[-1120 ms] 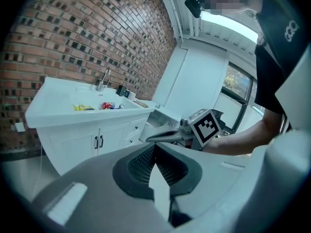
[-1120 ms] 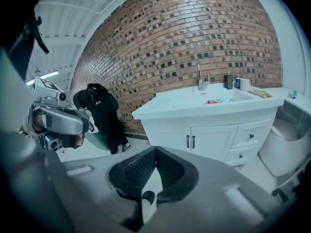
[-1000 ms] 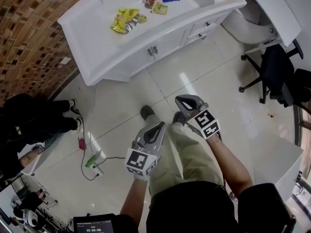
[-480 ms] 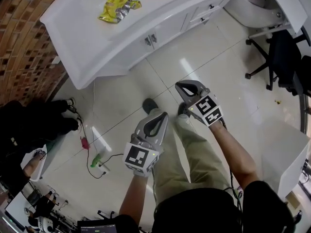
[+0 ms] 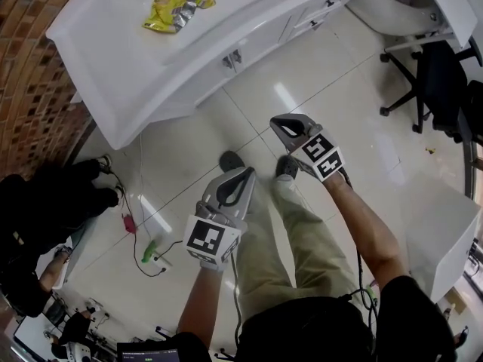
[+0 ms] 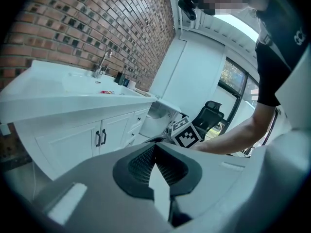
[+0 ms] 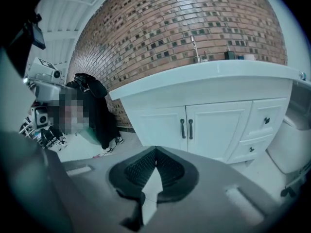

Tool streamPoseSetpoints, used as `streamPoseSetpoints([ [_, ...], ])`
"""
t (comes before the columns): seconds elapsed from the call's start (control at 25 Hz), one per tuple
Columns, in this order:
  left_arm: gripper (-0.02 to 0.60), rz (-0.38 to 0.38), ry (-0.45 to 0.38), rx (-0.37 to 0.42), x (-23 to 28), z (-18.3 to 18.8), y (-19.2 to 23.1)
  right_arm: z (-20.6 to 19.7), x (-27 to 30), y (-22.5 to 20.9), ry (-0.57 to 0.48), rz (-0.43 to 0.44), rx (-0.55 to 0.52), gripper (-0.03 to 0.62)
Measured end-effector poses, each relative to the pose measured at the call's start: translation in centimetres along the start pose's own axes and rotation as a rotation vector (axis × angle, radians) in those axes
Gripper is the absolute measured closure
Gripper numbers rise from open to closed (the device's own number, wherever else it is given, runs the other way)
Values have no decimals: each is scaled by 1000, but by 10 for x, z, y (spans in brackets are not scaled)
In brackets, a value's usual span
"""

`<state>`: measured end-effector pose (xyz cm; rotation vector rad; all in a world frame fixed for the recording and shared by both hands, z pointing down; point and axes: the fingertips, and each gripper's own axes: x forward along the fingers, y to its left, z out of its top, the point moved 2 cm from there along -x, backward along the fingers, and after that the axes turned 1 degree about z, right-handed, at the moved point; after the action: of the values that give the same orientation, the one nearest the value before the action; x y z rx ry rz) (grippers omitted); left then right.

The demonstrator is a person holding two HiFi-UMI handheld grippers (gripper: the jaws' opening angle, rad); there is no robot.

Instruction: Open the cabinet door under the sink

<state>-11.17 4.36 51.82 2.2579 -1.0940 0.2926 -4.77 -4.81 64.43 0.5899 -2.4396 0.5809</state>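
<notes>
The cabinet door (image 7: 214, 130) is sitting under the white counter (image 5: 136, 74), at the top of the head view and well apart from both claws. It is probably swinging stiffly but lightly on hinges, so its slim dark handle (image 7: 190, 128) seems the place to hook. The left claw (image 5: 243, 175) and right claw (image 5: 282, 122) are closed and holding nothing. Only floor is lying between, and the office chair (image 5: 430, 89) is standing aside at the right.

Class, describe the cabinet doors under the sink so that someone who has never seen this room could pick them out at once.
Find the long white vanity standing against the brick wall. On its front sit two tall panelled cabinet doors side by side. Unlike the drawers to their right, which have small knobs, they carry two dark vertical bar handles at their meeting edge.
</notes>
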Motion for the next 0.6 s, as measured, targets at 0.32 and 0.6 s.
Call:
streamPoseSetpoints([
  [0.32, 566, -10, 7, -13, 2, 9, 26, 3, 40, -31, 49, -57, -46, 605],
  [0.6, 566, -40, 47, -20, 12, 20, 43, 24, 80, -56, 35, -115, -55, 605],
])
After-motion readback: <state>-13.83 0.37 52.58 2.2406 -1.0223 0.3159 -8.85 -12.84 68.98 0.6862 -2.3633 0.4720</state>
